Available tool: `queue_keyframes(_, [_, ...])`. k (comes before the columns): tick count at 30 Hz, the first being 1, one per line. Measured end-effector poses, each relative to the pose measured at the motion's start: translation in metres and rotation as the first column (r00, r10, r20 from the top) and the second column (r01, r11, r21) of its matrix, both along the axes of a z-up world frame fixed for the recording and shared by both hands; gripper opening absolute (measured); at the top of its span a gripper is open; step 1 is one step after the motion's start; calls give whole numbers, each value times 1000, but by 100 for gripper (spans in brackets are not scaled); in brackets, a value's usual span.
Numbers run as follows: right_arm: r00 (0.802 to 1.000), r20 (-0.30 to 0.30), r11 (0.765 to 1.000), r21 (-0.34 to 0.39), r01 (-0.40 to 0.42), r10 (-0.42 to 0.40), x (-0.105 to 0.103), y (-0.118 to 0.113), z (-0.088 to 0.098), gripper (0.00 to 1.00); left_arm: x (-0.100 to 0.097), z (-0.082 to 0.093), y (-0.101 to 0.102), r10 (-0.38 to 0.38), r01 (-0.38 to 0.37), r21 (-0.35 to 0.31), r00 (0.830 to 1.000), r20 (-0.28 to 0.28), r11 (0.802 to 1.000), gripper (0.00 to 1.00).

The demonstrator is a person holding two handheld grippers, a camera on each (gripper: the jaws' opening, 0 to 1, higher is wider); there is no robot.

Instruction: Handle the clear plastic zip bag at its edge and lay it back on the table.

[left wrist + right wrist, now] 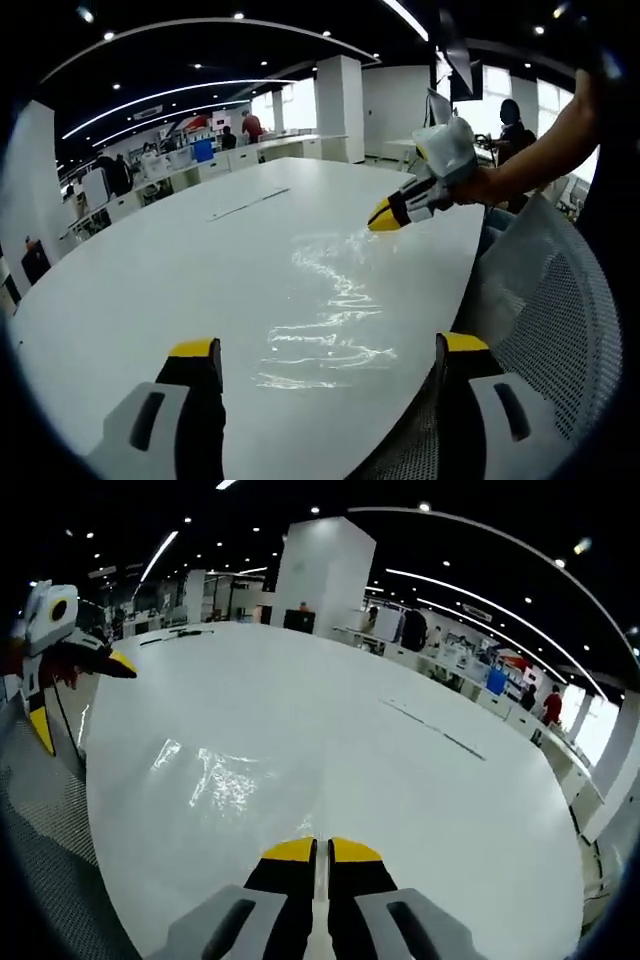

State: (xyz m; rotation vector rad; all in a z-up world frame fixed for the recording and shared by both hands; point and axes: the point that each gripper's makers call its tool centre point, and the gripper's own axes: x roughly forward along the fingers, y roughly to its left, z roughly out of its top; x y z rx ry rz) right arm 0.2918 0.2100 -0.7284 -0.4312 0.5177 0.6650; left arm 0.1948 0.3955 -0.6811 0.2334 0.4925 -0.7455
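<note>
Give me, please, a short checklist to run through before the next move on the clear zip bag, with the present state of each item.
1. Bag lies on the table: ok. The clear plastic zip bag rests flat on the white table.
2. Right gripper closed at the bag's edge: ok as far as seen; its jaws are together at the far edge, and a thin strip of plastic seems to sit between them.
3. Left gripper free: ok. Its jaws stand wide apart over the near edge, holding nothing.
4. Bag zipped shut: cannot tell.
5. Mesh chair away from the bag: ok. It stands beside the table's edge.
</note>
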Motion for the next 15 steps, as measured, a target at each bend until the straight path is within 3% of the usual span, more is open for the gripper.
queue_keyframes(9, [998,42,998,-43,-52,54,-3,7,14,0,19,6,-19,-91,91,23,996,2,996,78])
queue_keyframes(15, [996,52,997,-39,-66,68,-5,10,21,0,34,9,-39,-181,181,39,983,3,983,70])
